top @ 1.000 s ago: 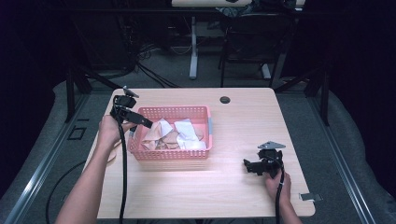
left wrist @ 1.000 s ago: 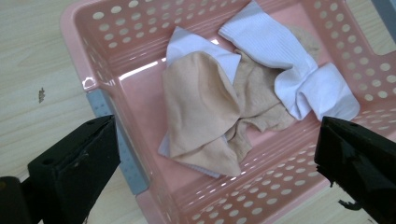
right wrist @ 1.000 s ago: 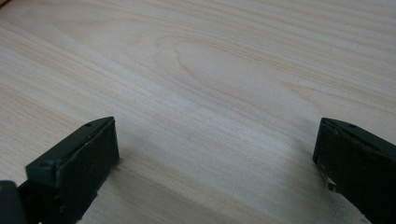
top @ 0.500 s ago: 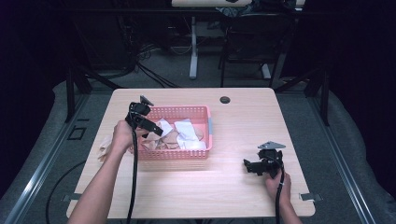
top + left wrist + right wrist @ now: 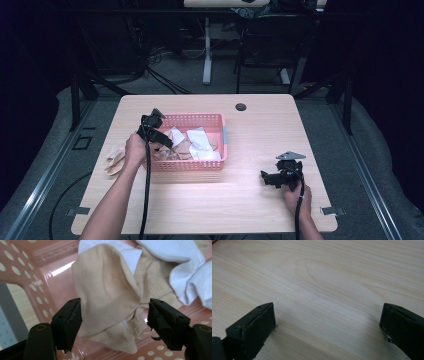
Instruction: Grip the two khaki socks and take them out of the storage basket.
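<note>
A pink perforated basket (image 5: 187, 165) sits mid-table with beige and white socks in it. My left gripper (image 5: 165, 142) reaches down into its left end. In the left gripper view a crumpled beige sock (image 5: 107, 297) lies between the jaws of my left gripper (image 5: 113, 322), which have just been closing and stand on either side of it without pinching it. White socks (image 5: 190, 272) lie beyond the beige one. My right gripper (image 5: 265, 177) rests low over bare wood at the right front, and its jaws (image 5: 327, 325) stand wide with nothing between them.
Another beige sock (image 5: 115, 160) lies on the table just left of the basket. A dark round cable hole (image 5: 241, 106) is near the table's far edge. Desk legs and cables stand on the floor behind the wooden table (image 5: 260, 135).
My left gripper has moved right and down from the basket's left outer corner into the basket, over the socks. The right gripper has stayed where it was.
</note>
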`<state>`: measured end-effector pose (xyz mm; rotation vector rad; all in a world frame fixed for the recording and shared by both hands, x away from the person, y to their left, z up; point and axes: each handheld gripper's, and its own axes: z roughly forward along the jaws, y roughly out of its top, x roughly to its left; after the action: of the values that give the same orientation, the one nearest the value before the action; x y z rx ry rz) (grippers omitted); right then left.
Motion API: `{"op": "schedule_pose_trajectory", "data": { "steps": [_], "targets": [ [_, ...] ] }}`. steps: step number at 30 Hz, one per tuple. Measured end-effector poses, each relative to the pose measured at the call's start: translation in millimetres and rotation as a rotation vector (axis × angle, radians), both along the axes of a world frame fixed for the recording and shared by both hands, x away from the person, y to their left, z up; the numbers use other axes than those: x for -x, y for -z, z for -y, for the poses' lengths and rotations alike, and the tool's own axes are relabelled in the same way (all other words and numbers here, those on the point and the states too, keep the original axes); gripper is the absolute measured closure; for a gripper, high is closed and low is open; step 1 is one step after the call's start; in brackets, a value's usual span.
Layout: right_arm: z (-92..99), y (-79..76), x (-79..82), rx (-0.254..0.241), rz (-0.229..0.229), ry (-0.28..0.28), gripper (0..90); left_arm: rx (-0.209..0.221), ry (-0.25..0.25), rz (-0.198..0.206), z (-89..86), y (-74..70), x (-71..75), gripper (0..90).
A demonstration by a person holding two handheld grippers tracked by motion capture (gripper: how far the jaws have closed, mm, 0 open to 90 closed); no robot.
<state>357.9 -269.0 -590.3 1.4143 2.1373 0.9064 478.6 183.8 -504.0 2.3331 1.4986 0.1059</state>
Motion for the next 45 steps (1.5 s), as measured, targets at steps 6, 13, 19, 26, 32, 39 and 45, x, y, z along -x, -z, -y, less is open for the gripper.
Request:
{"op": "schedule_pose_trajectory", "data": {
  "steps": [6,13,19,26,32,39,45],
  "targets": [
    [-0.1,0.0,-0.1,0.000,-0.001,0.000,0.0,-0.024,-0.014,-0.003,-0.6,3.7,-0.7,36.1],
    [0.2,-0.2,-0.2,0.003,-0.002,-0.002,0.0,-0.017,-0.015,-0.026,1.6,12.2,-2.4,36.6],
    [0.3,-0.2,-0.3,0.003,-0.002,-0.004,0.0,-0.047,-0.024,-0.048,2.5,17.1,-3.8,40.4],
    [0.4,-0.3,-0.2,0.006,-0.003,-0.005,0.0,-0.042,-0.034,-0.047,-0.5,20.0,-2.8,59.5],
    [0.6,-0.4,-0.3,0.009,-0.003,-0.005,0.0,-0.027,-0.045,-0.037,-6.6,18.6,-3.3,73.0],
    [0.3,-0.2,-0.2,0.005,-0.002,-0.003,0.0,-0.013,-0.052,-0.016,-14.3,8.9,0.1,77.6],
    [0.4,-0.3,-0.2,0.006,-0.003,-0.004,0.0,-0.010,-0.052,0.007,-20.6,-3.2,1.3,78.3]
  ]
}}
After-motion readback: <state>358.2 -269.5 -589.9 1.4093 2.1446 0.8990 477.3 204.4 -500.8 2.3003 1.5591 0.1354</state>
